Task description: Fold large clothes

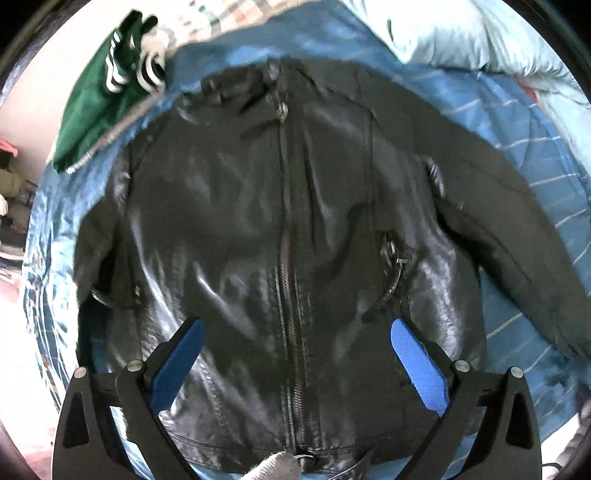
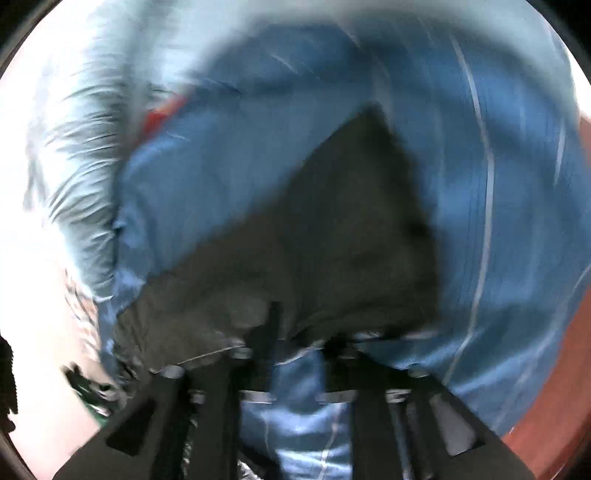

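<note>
Looking down through the left wrist camera, I see a black glossy leather jacket (image 1: pixel 295 221) lying front-up and zipped on a blue quilted bedspread with thin pale stripes (image 1: pixel 524 155). Its collar points away from me, its hem toward me. One sleeve runs out to the right across the bedspread; the other lies close along the body on the left. My left tongs (image 1: pixel 295 343) hang spread wide above the lower chest, blue pads (image 1: pixel 417 369) either side of the centre zip, pinching nothing. A green garment with white stripes (image 1: pixel 103 96) sits beyond the collar on the left, a pale blue puffy duvet (image 1: pixel 461 33) at upper right.

Right wrist view is heavily blurred. A dark jacket sleeve (image 2: pixel 332 240) lies on the bedspread ahead of my right tongs (image 2: pixel 299 339). Fingertips sit at its near edge; whether they pinch it, I cannot tell.
</note>
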`<state>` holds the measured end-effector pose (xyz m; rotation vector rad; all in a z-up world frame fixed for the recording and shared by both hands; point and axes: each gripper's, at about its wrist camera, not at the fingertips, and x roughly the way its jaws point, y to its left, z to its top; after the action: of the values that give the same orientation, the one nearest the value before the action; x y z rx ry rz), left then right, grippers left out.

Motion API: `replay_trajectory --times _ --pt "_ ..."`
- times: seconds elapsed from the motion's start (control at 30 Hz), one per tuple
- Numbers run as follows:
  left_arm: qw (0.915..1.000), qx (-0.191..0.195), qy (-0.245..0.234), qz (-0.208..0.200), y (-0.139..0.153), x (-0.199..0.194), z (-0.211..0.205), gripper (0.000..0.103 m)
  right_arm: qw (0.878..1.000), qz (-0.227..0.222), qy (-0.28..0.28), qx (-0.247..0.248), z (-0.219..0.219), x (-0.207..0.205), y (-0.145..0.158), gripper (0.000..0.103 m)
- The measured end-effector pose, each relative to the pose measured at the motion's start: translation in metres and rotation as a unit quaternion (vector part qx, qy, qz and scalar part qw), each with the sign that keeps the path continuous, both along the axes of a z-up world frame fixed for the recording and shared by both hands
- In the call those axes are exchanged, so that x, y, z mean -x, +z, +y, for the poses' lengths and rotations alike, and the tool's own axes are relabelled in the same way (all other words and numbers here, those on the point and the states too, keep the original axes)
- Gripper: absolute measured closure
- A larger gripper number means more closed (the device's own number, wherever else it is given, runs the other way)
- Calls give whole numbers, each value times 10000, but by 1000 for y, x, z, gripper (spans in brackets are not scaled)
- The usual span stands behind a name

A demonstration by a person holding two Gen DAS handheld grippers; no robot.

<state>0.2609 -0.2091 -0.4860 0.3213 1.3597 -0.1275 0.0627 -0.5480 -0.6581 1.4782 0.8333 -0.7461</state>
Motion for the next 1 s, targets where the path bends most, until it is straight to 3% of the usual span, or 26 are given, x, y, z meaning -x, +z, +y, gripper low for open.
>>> replay_trajectory --times 0.1,0.27,0.33,0.37,0.4,0.47,0.6,0.8,0.9,0.93,1.0 --pt "9999 -10 110 -40 -12 -8 0 0 9963 -590 -609 -158 -1 6 -28 63" --pt "9991 -32 267 -328 -24 -34 1 0 9892 -971 -1099 -6 -12 -4 -29 61" --pt "9986 -4 349 -390 -25 -42 4 0 9903 -923 -1032 153 -18 -18 -23 70" --pt "9983 -10 403 -429 -24 -49 7 0 9913 -849 -981 212 -20 -19 -17 88" --pt "9980 -14 438 -448 -23 -51 9 0 9926 -756 -886 352 -22 -30 -10 96" --pt "9973 4 537 -507 -17 -57 17 0 9939 -634 -709 567 -25 -39 12 97" --pt "9957 -26 732 -563 -4 -58 39 0 9910 -757 -131 1094 -20 -58 81 97" --pt "9910 -198 1177 -599 11 -53 95 0 9700 -1162 1195 1771 36 -149 183 98" --pt "9857 -422 1501 -634 13 -51 133 0 9446 -1331 2135 2106 92 -209 220 98" --pt "9825 -553 1652 -653 12 -51 150 0 9312 -1326 2525 2269 118 -237 229 98" --pt "9764 -699 1938 -641 8 -51 178 0 9100 -1318 3123 2388 164 -280 233 98"
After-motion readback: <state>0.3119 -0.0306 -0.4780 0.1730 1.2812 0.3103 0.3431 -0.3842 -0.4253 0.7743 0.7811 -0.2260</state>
